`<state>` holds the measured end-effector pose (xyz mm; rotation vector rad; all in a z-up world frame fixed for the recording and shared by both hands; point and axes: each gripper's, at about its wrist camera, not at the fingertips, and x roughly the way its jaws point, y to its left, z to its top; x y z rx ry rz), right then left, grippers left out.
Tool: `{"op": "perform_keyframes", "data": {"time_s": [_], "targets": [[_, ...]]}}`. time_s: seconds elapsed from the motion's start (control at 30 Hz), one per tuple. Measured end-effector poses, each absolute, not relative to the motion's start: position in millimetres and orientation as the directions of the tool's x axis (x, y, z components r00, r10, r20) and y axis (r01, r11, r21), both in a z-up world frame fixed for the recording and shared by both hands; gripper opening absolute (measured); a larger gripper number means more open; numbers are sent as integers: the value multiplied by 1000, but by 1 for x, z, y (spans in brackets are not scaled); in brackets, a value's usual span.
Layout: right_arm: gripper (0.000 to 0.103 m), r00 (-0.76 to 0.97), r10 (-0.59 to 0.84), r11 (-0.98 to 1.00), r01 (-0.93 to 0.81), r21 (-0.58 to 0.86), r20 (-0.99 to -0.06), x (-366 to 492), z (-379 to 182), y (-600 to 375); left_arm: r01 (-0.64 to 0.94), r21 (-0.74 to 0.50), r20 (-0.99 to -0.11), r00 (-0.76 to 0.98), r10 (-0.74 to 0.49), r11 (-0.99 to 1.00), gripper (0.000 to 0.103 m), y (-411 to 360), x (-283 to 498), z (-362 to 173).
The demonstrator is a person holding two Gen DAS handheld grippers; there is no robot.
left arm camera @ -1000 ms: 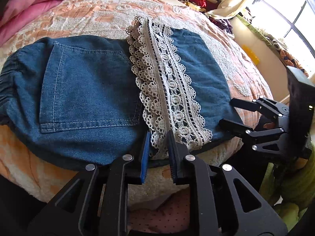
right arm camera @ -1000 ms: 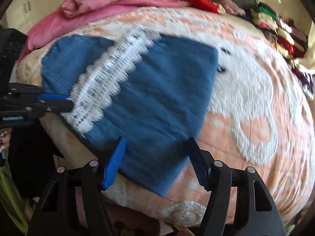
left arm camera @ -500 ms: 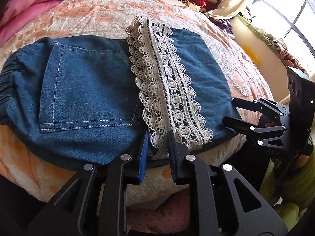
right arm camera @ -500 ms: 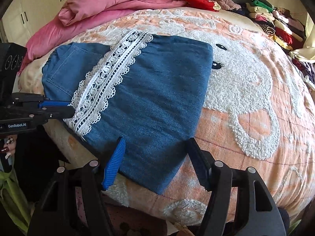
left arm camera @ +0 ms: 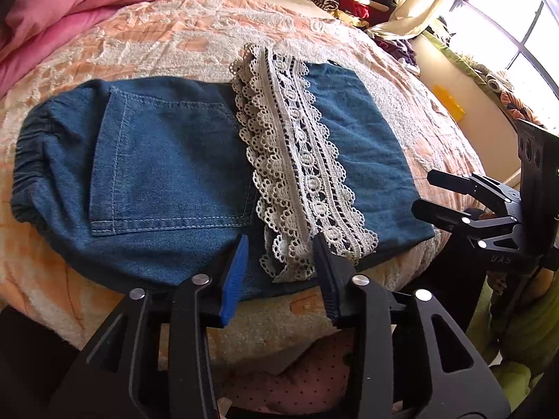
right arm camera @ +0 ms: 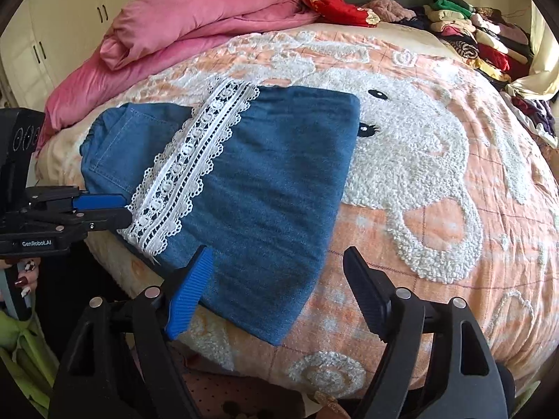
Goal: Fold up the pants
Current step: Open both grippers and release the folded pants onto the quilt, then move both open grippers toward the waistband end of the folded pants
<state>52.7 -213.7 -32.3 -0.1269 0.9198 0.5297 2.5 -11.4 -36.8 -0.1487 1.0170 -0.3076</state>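
Denim pants (left arm camera: 216, 174), folded into a compact rectangle, lie on the peach bedspread (right arm camera: 436, 181) near the bed's front edge, with the white lace trim (left arm camera: 297, 160) running across the fold. Half a second ago the left gripper (left arm camera: 279, 265) had its fingers nearly together around the near end of the lace; they now stand clearly apart on either side of that lace end, holding nothing. The right gripper (right arm camera: 279, 279) is spread wide as before, empty, over the denim corner on the side of the pants away from the back pocket (left arm camera: 167, 167); the pants themselves have not shifted

Readable writing: "GenRobot.AI" on the left gripper's body (right arm camera: 36, 243) in the right wrist view, and the letters "DAS" on the right gripper's body (left arm camera: 501, 260) in the left wrist view

Only the left wrist view shows the pocket's stitching in full, the gathered elastic waistband (left arm camera: 28, 174) at the far end from the right gripper, and a sunlit window (left arm camera: 517, 35) beyond the bed. Only the right wrist view shows the fluffy white cartoon face (right arm camera: 412, 146) on the bedspread beside the pants, the white cupboard doors (right arm camera: 70, 17) behind the pink duvet (right arm camera: 181, 24), and painted fingernails (right arm camera: 24, 281) under the left gripper. Both views show the stacked clothes (right arm camera: 478, 42) at the bed's far edge
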Motion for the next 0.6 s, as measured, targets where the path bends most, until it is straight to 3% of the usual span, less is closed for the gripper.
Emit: {"op": "perform_keyframes", "data": {"time_s": [0.13,0.2,0.37,0.43,0.6], "targets": [[80,502,378,869,-482,111,-778,51,-28,-216,184,-239,-808,506,-300,954,42,-12,0,-31],[90,515,373,874,-475,105,-772,51,-26,-218,186,-224,-804,519,-289,957,48,-12,-2,-27],[90,542,357,891,-441,103,-761,53,-19,-226,190,-195,-795,544,-269,962,61,-13,-6,-17],[90,549,356,896,-429,111,-756,54,-17,-230,185,-187,-792,553,-259,965,70,-12,-7,-14],[97,569,355,904,-411,118,-742,54,-9,-233,178,-167,-779,579,-240,970,80,-9,-10,-5]]}}
